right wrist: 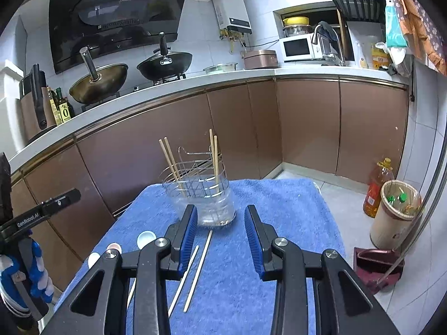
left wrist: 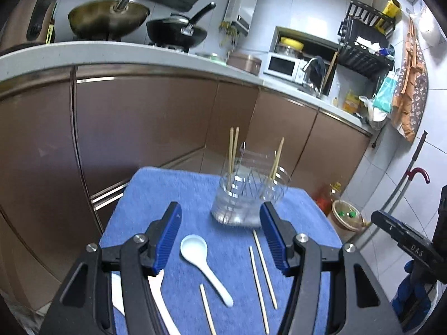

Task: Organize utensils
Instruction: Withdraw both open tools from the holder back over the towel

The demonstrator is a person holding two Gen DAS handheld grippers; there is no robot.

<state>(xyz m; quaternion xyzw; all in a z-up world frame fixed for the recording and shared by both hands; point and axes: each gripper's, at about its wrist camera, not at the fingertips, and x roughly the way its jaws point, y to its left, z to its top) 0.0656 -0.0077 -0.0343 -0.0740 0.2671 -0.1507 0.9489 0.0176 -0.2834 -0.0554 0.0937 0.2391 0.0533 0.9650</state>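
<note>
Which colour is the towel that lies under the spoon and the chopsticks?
The towel is blue; the right wrist view shows it best.

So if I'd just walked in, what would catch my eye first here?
Probably the bright blue towel spread over the table, with a clear utensil holder at its far end and chopsticks standing in it. Nearer, a white spoon and loose chopsticks lie flat on it. Behind, two woks sit on the stove.

blue towel [left wrist: 195,189], white spoon [left wrist: 205,266], brown cabinets [right wrist: 307,122]
</note>
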